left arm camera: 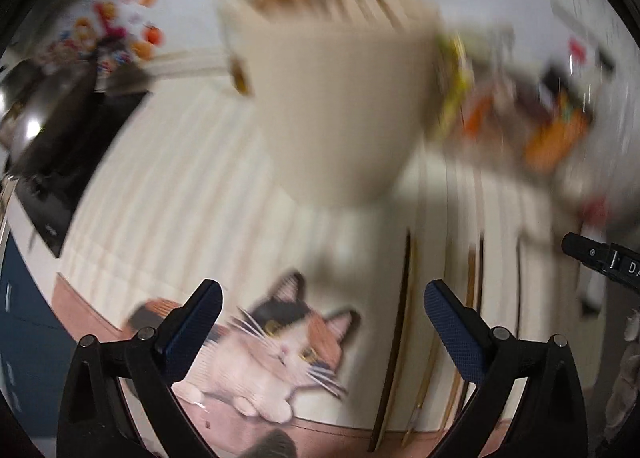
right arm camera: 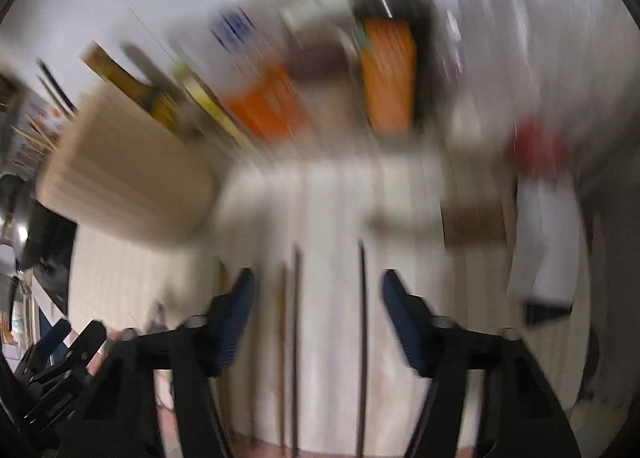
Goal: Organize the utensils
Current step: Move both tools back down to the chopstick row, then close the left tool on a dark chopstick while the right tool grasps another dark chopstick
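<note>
Beige holder (left arm camera: 332,106) stands upright at the back of the mat (left arm camera: 160,194); loose chopsticks (left arm camera: 396,338) lie in front of it

Each stick looks light, stiff, thin and likely to roll, so pinch it near mid-length; their long axes run from the near edge toward the holder. Left gripper (left arm camera: 322,308) gapes wide on nothing, right gripper (right arm camera: 318,298) has its jaws apart with sticks (right arm camera: 296,322) below, ungripped

A utensil holder (left arm camera: 332,106) is standing on the mat (left arm camera: 160,178), with chopsticks (left arm camera: 400,318) lying in front of it and boxes (left arm camera: 556,138) sitting to its right.
</note>
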Motion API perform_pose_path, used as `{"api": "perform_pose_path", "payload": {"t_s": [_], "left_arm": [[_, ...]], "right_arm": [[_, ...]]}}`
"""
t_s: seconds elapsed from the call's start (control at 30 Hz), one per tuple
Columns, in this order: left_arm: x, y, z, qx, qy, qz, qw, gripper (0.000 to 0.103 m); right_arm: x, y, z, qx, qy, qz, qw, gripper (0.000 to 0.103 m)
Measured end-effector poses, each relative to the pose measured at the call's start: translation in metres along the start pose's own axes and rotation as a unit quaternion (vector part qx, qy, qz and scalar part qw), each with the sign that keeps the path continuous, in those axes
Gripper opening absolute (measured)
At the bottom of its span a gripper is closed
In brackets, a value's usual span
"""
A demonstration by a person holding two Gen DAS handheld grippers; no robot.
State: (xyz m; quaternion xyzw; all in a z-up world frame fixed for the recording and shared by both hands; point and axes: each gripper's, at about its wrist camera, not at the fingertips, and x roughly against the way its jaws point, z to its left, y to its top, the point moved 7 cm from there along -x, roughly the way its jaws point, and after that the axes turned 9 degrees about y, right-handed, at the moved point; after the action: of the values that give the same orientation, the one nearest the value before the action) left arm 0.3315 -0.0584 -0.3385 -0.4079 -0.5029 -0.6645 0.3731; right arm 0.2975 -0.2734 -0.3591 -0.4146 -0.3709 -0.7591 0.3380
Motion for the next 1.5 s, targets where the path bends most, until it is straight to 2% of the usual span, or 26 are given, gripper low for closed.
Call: {"api": "perform_pose_path", "payload": {"t_s": [0.13, 0.23, 0.3, 0.37, 0.4, 0.43, 0.5, 0.53, 0.57, 0.8, 0.9, 0.97, 1.03, 1.17, 1.33, 1.5], "left_arm": [[-0.042, -0.023, -0.029, -0.038, 0.000, 0.042, 0.9984, 0.102], [-0.060, -0.036, -0.045, -0.051, -0.019, 0.065, 0.9963, 0.078], [-0.065, -0.041, -0.055, -0.058, -0.037, 0.072, 0.9950, 0.068], [-0.066, -0.044, -0.066, -0.076, -0.043, 0.070, 0.9938, 0.047], [-0.067, -0.046, -0.070, -0.085, -0.041, 0.070, 0.9930, 0.043], [-0.070, -0.049, -0.076, -0.097, -0.041, 0.073, 0.9918, 0.030], [-0.069, -0.051, -0.080, -0.106, -0.039, 0.064, 0.9915, 0.016], [-0.069, -0.052, -0.081, -0.110, -0.040, 0.064, 0.9911, 0.011], [-0.068, -0.053, -0.078, -0.104, -0.044, 0.064, 0.9915, 0.010], [-0.064, -0.059, -0.020, 0.007, -0.083, 0.094, 0.9921, 0.010], [-0.065, -0.065, 0.000, 0.051, -0.110, 0.107, 0.9868, 0.010], [-0.066, -0.068, 0.010, 0.080, -0.140, 0.118, 0.9800, 0.011], [-0.066, -0.070, 0.020, 0.096, -0.149, 0.126, 0.9761, 0.012], [-0.057, -0.069, 0.029, 0.099, -0.140, 0.115, 0.9785, 0.025], [-0.072, -0.064, 0.018, 0.056, -0.090, 0.113, 0.9879, 0.025], [-0.075, -0.062, 0.008, 0.020, -0.056, 0.103, 0.9929, 0.026]], "right_arm": [[-0.031, -0.028, -0.028, -0.024, -0.002, 0.043, 0.999, 0.032], [-0.044, -0.040, -0.042, -0.030, -0.009, 0.060, 0.998, 0.022], [-0.048, -0.044, -0.045, -0.032, -0.010, 0.065, 0.997, 0.021], [-0.056, -0.048, -0.048, -0.032, -0.007, 0.073, 0.997, 0.021], [-0.059, -0.049, -0.049, -0.031, -0.009, 0.075, 0.997, 0.021], [-0.063, -0.049, -0.049, -0.028, -0.009, 0.080, 0.996, 0.021], [-0.074, -0.054, -0.052, -0.024, -0.016, 0.097, 0.995, 0.021], [-0.074, -0.056, -0.052, -0.021, -0.021, 0.095, 0.995, 0.018], [-0.073, -0.057, -0.052, -0.014, -0.028, 0.094, 0.995, 0.005], [-0.065, -0.062, -0.067, -0.043, -0.016, 0.090, 0.995, 0.000], [-0.059, -0.063, -0.073, -0.053, 0.000, 0.089, 0.995, 0.000], [-0.057, -0.062, -0.077, -0.048, -0.007, 0.086, 0.995, 0.000], [-0.058, -0.061, -0.078, -0.048, -0.007, 0.090, 0.995, 0.000], [-0.061, -0.058, -0.082, -0.052, -0.005, 0.096, 0.994, 0.000], [-0.061, -0.058, -0.086, -0.051, -0.008, 0.096, 0.994, 0.000], [-0.064, -0.058, -0.079, -0.040, -0.020, 0.099, 0.994, 0.000]]}}
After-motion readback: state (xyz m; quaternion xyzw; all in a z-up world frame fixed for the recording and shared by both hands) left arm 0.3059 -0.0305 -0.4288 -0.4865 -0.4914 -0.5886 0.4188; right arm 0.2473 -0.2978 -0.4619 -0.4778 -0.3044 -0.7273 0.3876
